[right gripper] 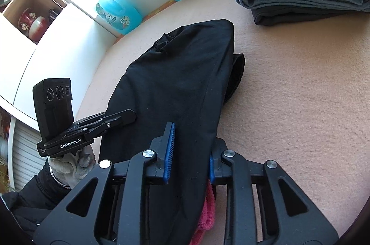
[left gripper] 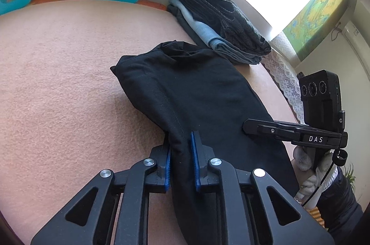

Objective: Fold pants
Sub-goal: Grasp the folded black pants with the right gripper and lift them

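Black pants (left gripper: 192, 87), soft, limp, light knit lying on the pink blanket (left gripper: 57, 83) ahead of both claws, are pinched at the near edge by left gripper (left gripper: 181, 147) and right gripper (right gripper: 192, 147); edge holds suit them, since the middle would sag.

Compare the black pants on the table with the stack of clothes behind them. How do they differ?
The black pants are one garment, loosely folded and rumpled; the stack holds several neatly folded pieces. The pants are plain black; the stack mixes dark tweed, light blue and dark grey layers. Both the left gripper and the right gripper clamp the pants; nothing touches the stack. Both lie on the pink cloth.
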Tool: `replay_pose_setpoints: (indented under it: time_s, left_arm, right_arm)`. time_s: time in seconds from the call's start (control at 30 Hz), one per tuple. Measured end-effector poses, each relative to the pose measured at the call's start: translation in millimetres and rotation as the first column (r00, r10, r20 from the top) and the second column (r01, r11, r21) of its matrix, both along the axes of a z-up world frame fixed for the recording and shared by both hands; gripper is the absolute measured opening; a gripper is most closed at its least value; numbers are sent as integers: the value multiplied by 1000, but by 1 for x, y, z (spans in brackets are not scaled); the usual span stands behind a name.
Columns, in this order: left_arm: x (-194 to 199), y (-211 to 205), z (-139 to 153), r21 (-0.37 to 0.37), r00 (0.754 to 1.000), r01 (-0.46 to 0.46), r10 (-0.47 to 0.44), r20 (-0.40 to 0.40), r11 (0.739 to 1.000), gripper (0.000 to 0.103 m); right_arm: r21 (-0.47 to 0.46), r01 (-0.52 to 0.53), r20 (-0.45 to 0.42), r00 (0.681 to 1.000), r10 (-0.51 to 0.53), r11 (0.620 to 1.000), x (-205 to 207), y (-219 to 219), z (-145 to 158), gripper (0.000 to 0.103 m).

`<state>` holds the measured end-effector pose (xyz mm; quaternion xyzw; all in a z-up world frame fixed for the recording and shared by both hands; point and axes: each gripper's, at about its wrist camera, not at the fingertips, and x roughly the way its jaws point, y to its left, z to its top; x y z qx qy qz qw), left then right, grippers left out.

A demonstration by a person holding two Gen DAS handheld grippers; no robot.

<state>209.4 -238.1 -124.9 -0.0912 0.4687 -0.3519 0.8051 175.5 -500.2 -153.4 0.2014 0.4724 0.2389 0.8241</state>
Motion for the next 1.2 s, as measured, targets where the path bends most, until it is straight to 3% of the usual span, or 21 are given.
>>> replay_pose_setpoints:
  time_s: [0.27, 0.77, 1.2]
  left_arm:
    - [-14, 0, 17, -8, 997, 8, -7, 71, 1000, 8]
    - [-37, 0, 66, -24, 977, 37, -31, 209, 999, 8]
    - [-30, -29, 130, -43, 940, 101, -82, 331, 994, 7]
  right_arm:
    - [-98, 12, 68, 998, -5, 995, -17, 15, 28, 14]
    - [-99, 70, 181, 982, -51, 993, -48, 26, 72, 12]
    - [-75, 152, 342, 932, -118, 986, -65, 10, 140, 11]
